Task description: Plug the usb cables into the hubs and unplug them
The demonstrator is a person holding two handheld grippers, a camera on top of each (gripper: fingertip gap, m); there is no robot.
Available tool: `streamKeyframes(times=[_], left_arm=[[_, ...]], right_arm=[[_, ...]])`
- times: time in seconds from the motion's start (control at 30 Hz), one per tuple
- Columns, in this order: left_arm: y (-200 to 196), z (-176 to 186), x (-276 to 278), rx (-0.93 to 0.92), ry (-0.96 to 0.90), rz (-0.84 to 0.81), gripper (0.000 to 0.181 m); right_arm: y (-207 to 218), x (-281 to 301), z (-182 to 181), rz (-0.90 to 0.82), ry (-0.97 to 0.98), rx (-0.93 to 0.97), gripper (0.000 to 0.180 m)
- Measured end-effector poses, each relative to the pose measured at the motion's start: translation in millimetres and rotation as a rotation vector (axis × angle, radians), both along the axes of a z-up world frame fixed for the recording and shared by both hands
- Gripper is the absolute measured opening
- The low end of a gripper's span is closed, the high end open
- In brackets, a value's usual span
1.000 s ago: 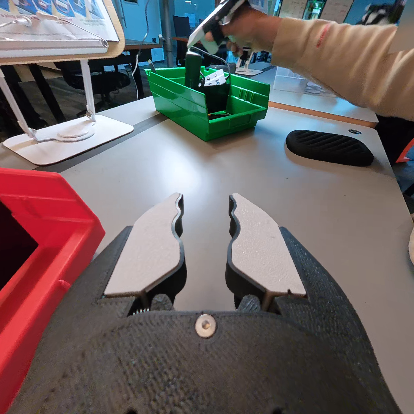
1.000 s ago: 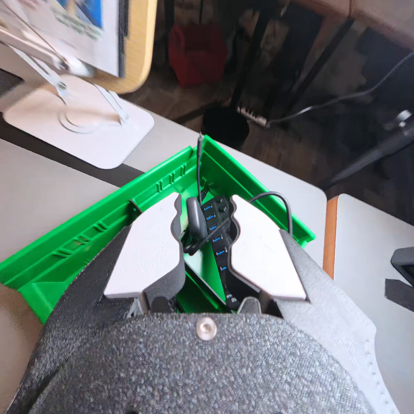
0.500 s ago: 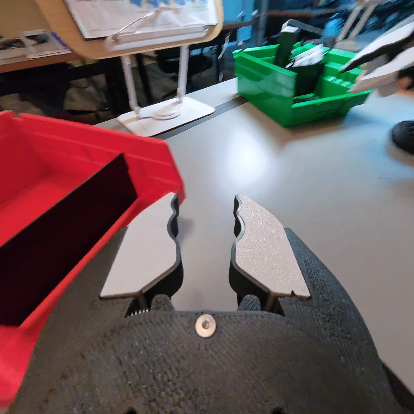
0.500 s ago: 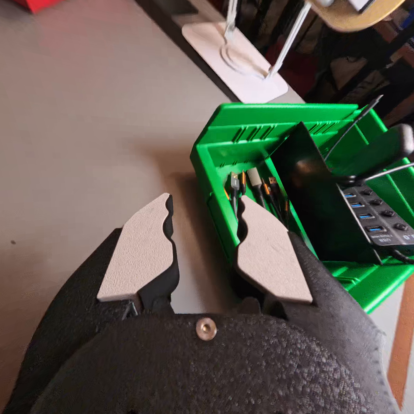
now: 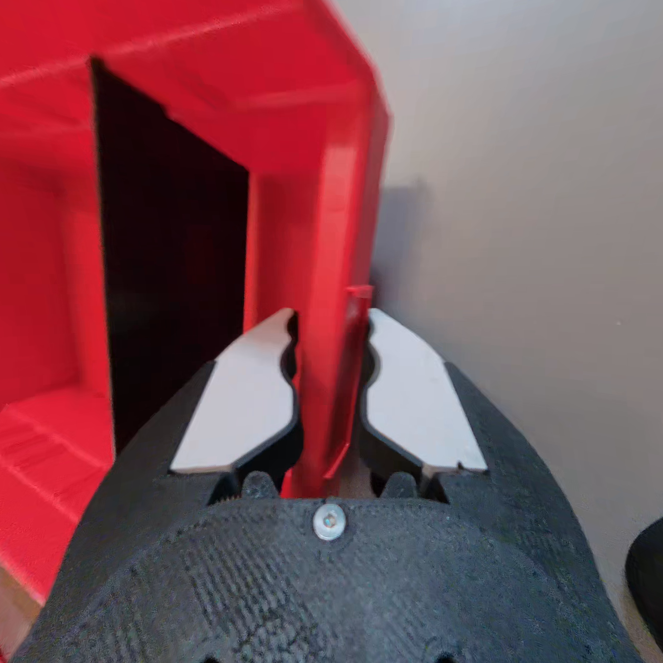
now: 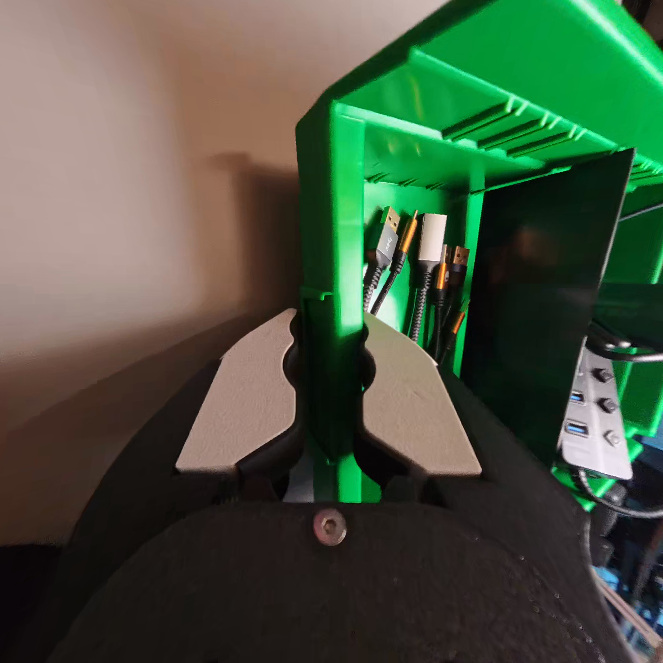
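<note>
Astride bin walls: left gripper [image 5: 332,353] around red bin [image 5: 315,150], right gripper [image 6: 330,355] clamping green bin [image 6: 344,215].

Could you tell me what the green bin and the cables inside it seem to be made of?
The green bin looks like glossy moulded plastic: it has ribbed walls and bright sheen. The cables seem sheathed in braided fabric, judging by their woven pattern, with metal-looking gold and silver plugs.

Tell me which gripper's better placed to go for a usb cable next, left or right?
Right, probably. The right gripper straddles the green bin wall, and the cables lie just inside it, with the hub past the divider. The left gripper straddles the red bin wall; no cables show there.
</note>
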State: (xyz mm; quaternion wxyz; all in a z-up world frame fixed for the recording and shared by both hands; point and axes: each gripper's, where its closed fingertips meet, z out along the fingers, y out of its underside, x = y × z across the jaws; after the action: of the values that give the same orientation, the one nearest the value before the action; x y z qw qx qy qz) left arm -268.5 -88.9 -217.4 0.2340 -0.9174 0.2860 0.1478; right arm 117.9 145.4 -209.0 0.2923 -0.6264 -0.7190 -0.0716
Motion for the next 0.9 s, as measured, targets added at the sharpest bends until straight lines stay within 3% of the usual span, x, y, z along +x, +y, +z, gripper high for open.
streamKeyframes(times=[0.13, 0.5, 0.7, 0.8, 0.9], left_arm=[[8, 1, 9, 0.045, 0.079, -0.088, 0.030], [22, 1, 118, 0.080, 0.066, -0.406, 0.031], [44, 6, 150, 0.175, 0.057, -0.500, 0.033], [46, 13, 151, 0.266, 0.054, -0.457, 0.044], [34, 29, 161, 0.359, -0.046, -0.417, 0.043]], right_arm=[[-14, -6, 0, 0.053, 0.014, 0.024, 0.029], [-138, -24, 1, 0.317, 0.024, 0.047, 0.030], [-182, -34, 2, 0.424, 0.067, 0.054, 0.030], [-196, -35, 7, 0.425, 0.154, 0.074, 0.033], [-211, -33, 36, 0.350, 0.411, 0.034, 0.035]])
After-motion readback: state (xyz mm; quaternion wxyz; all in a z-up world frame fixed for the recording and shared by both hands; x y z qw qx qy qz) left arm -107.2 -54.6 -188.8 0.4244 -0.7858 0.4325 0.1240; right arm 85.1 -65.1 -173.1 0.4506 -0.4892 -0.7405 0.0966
